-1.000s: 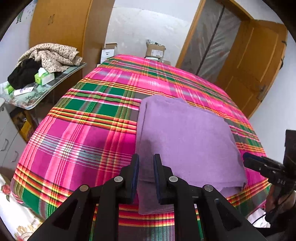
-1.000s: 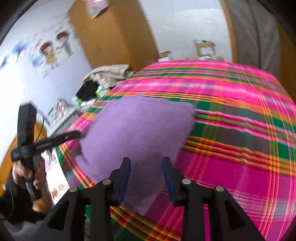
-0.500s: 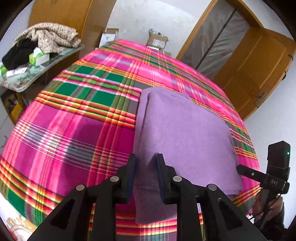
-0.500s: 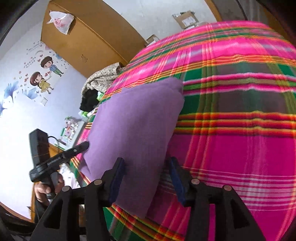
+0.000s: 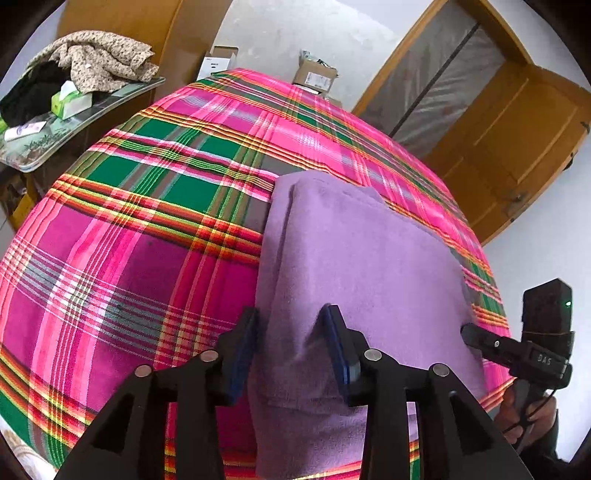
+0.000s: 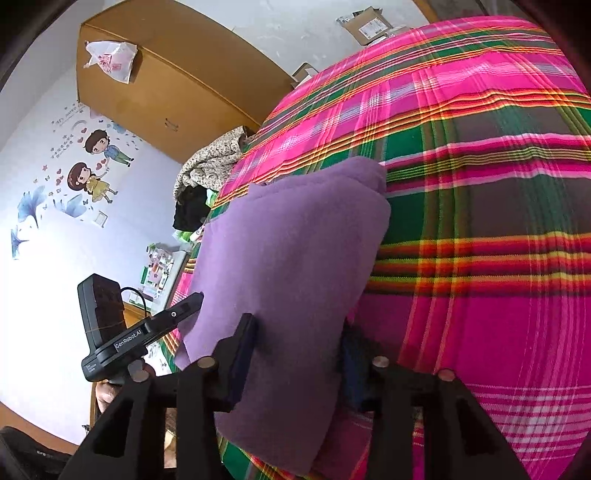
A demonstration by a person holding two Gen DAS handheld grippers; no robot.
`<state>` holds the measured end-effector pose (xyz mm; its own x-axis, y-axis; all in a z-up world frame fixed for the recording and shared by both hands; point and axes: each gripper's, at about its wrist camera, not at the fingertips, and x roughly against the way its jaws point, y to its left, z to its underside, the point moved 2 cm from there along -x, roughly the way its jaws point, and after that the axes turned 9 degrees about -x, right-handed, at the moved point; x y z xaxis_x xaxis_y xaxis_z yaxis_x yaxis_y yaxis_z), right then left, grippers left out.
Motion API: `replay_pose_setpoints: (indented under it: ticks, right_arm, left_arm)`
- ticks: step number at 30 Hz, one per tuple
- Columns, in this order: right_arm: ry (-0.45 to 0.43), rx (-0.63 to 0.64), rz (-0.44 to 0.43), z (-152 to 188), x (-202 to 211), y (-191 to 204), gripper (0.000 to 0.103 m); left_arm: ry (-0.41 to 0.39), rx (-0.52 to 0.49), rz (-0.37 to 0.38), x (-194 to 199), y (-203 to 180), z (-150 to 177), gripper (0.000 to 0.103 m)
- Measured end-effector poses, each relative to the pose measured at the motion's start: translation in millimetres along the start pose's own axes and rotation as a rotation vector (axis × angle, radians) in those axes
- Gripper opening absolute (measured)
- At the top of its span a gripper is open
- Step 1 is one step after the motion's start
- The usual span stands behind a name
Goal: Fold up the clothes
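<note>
We see a soft, fuzzy purple cloth (image 5: 354, 266), folded rectangular, on a plaid bedspread (image 5: 155, 206). Our left gripper (image 5: 291, 343) and right gripper (image 6: 299, 354) both gape wide, straddling its near edge, gripping nothing. The labels read "GenRobot.AI" and "DAS".

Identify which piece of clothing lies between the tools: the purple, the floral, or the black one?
The folded purple garment on the plaid bed. The left tool and right tool straddle its near edge; the floral garment and black garment sit piled on the side table.

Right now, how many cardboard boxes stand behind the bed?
2: a white-faced box by the wardrobe, and a brown box beyond the plaid bed. Others may be hidden.
</note>
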<state>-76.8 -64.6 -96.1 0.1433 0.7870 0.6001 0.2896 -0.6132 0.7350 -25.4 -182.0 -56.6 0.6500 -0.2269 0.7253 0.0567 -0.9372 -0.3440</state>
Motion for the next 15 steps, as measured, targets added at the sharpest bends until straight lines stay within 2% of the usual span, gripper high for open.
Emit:
replay_pose_setpoints:
  ticks: [2,9,15]
  right_arm:
    - [-0.009,0.005,0.0,-1,0,4,0.031]
    - [0.002,0.005,-0.003,-4,-5,5,0.031]
    - [-0.03,0.064,0.017,-8,1,20,0.023]
  left_arm:
    - [-0.002,0.009,0.016,1,0,0,0.023]
    - [-0.009,0.029,0.033,3,3,-1,0.018]
    - [-0.044,0.007,0.043,13,-4,-11,0.017]
